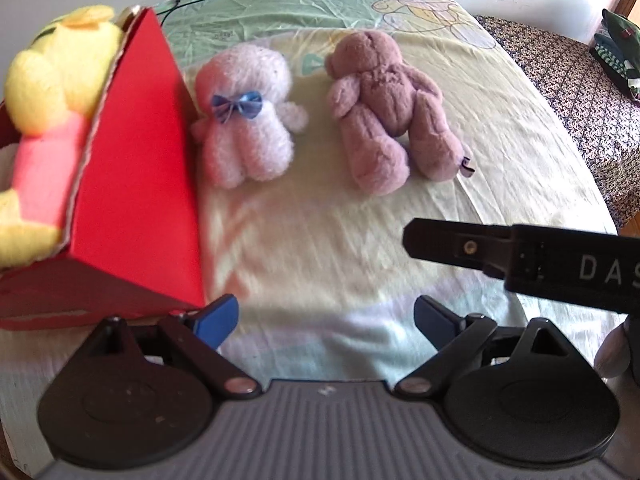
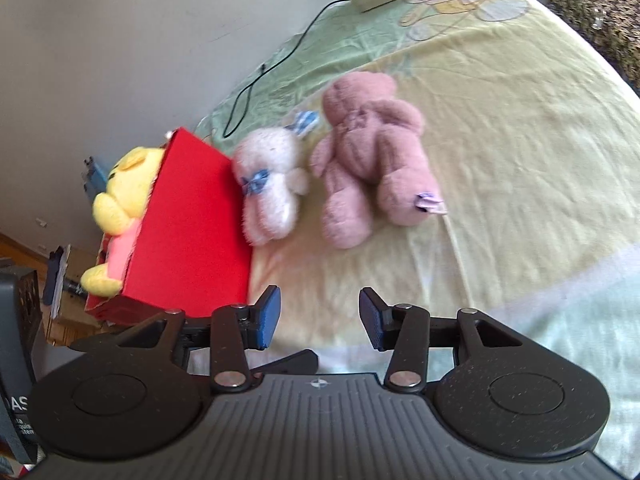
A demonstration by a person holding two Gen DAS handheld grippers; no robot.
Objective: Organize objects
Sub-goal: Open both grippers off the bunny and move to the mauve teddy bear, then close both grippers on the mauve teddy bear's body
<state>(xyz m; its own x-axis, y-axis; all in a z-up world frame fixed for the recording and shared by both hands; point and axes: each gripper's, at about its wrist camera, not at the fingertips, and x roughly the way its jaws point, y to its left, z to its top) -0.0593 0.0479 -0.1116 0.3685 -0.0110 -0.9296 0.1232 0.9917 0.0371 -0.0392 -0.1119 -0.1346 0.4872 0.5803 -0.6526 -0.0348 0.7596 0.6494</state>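
Since the yellow toy (image 1: pixel 52 92) already sits in the red box (image 1: pixel 136 184) at nine o'clock, I hold both my left gripper (image 1: pixel 326 320) and right gripper (image 2: pixel 320 316) wide and empty, short of the white bear (image 1: pixel 246 116) and pink bear (image 1: pixel 384 108) at twelve.

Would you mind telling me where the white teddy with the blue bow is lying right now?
The white teddy lies on the bed sheet, close against the red box, with the pink teddy on its other side.
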